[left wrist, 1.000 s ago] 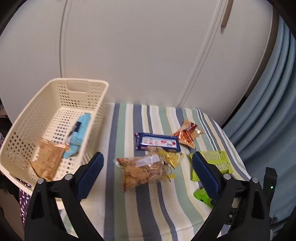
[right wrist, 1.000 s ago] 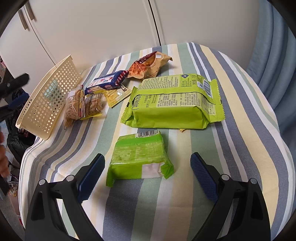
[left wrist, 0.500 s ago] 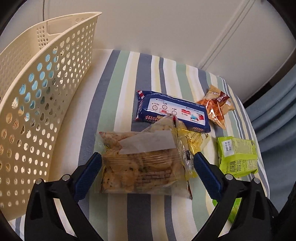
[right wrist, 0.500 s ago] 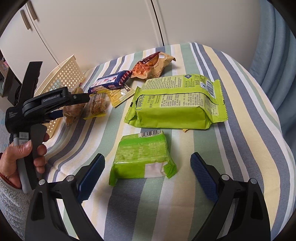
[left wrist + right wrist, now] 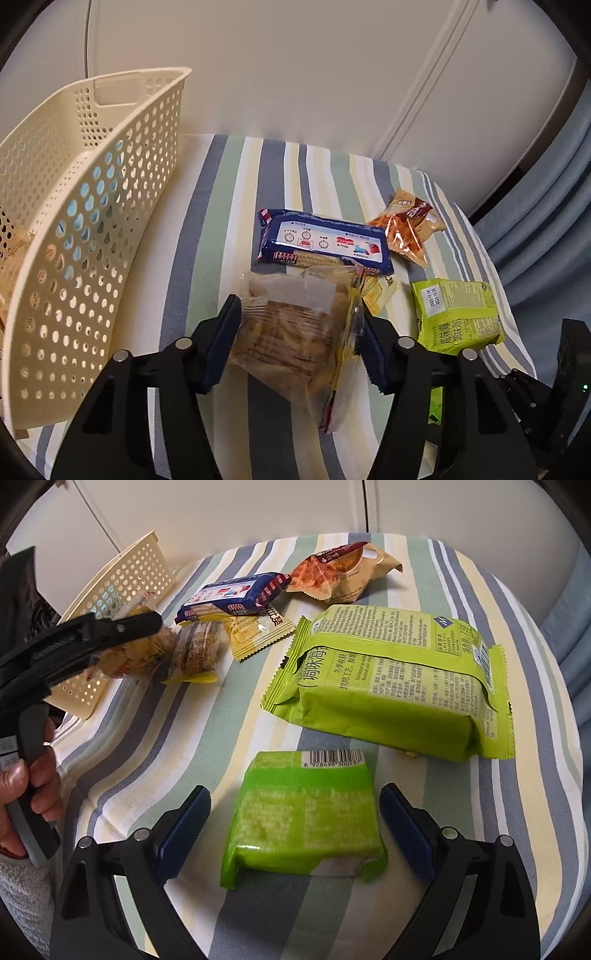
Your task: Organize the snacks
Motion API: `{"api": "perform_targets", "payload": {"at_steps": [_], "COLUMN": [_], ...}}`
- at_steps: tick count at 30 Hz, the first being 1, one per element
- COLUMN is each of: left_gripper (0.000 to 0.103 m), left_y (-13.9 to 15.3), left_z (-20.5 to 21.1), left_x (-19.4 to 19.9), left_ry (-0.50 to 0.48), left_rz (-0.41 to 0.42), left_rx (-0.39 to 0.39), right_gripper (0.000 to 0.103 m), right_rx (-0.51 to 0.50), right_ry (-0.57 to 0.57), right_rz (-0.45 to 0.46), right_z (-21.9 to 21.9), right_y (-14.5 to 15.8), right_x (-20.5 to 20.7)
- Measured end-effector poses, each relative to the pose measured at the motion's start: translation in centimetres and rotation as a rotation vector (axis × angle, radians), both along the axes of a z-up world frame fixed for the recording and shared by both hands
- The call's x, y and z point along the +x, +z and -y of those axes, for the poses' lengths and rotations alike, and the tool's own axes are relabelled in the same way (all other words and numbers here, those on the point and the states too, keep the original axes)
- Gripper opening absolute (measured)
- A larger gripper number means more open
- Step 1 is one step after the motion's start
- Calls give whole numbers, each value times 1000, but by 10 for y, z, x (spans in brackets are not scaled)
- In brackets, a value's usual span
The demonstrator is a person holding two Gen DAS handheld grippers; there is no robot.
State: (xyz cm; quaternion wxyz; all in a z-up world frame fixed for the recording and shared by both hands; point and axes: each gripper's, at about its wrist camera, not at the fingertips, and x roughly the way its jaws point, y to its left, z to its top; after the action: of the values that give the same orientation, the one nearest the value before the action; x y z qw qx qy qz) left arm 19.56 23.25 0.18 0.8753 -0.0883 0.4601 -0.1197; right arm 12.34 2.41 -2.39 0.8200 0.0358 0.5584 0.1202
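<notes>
Left gripper (image 5: pixel 299 332): you had it pinched on the clear cookie bag (image 5: pixel 295 328), both blue pads pressed into its sides.
Cookie bag: it sat between your fingers, over the striped cloth (image 5: pixel 221 206), just right of the cream basket (image 5: pixel 92 221).
Right gripper (image 5: pixel 295 827): spread wide around the small green packet (image 5: pixel 303 823), pads clear of it on both sides (no contact seen).
Small green packet: it lay flat on the cloth, near the large green bag (image 5: pixel 395 686).
Other snacks: blue biscuit pack (image 5: pixel 325 247) and orange pouch (image 5: pixel 406 225) lay behind the cookie bag.
Left hand (image 5: pixel 26 790): you gripped the handle.
</notes>
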Motion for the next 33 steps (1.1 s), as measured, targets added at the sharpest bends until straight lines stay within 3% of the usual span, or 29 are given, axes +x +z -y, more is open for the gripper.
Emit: {"api": "perform_targets", "payload": {"at_steps": [2,5,15,22,27,33], "left_gripper": [54,48,44,43,43,44], "left_y": [8,16,33,79,115,137], "left_z": [-3,-8,-22,-45,-82,-132], "left_x": [-3,-7,-17,-33,-46,-53], "left_ry": [-6,-10,-21,1,68,197], "left_rz": [20,38,73,176,267,344], "left_rx": [-13,-40,-112,-164,-192,-161], "right_gripper": [70,65,63,63,63,63], "right_rx": [-27,-22,69,87,96,97], "right_ry": [-8,-27,-116,-122,-101,-77], "right_rz": [6,18,109,161,188,193], "right_z": [0,4,19,15,-1,-21], "right_y": [-1,0,25,48,63,67], "right_x": [1,0,-14,-21,-20,-20]}}
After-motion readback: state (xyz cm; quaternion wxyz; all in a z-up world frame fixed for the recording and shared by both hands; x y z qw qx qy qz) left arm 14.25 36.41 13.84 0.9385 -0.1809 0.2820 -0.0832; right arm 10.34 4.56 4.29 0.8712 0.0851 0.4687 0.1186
